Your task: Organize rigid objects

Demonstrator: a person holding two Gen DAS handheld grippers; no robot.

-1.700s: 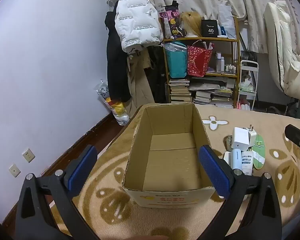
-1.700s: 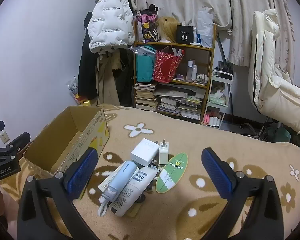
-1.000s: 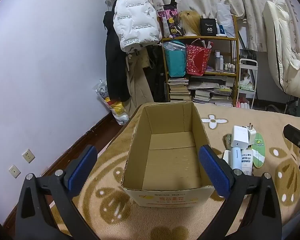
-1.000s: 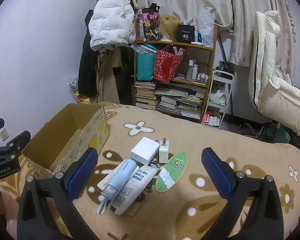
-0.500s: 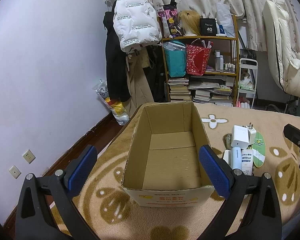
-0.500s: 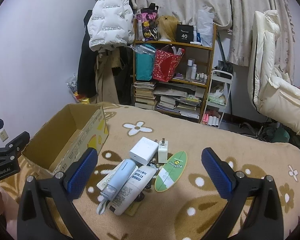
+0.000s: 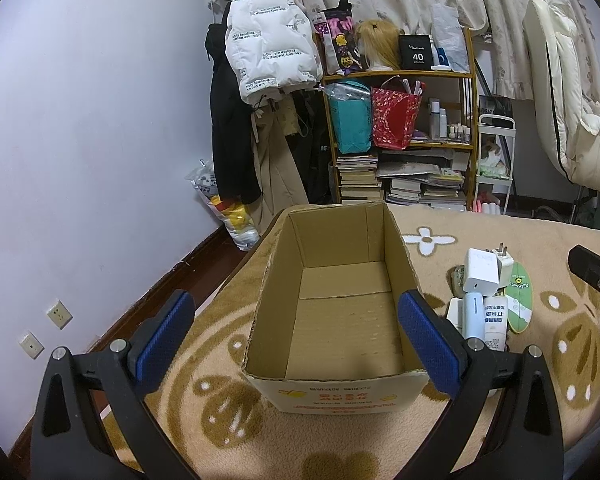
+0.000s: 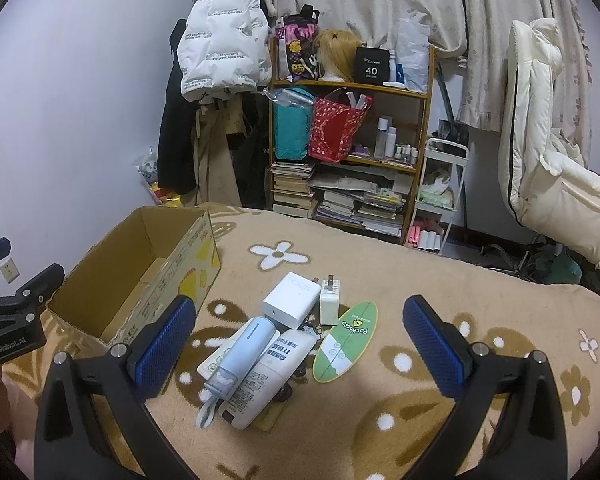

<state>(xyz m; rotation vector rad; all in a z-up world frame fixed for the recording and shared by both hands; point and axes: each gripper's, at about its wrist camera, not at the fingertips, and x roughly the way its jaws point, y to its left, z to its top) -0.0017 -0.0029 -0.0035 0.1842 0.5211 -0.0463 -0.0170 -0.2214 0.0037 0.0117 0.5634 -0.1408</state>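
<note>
Both hand-held grippers wide, empty. Right hand-held gripper (image 8: pixel 296 344): straddle pale-blue bottle (image 8: pixel 244 350) right of cardboard box (image 8: pixel 140 276), grip mid-body.

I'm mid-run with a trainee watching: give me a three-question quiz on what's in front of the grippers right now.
1. True or false: the cardboard box already holds an item.
2. Which lies on top of the white tube: A) green oval card, B) light blue bottle, C) white plug adapter?
3. Fill in: both the left gripper and the right gripper are ____.

Key: 1 false; 2 B; 3 open
</note>
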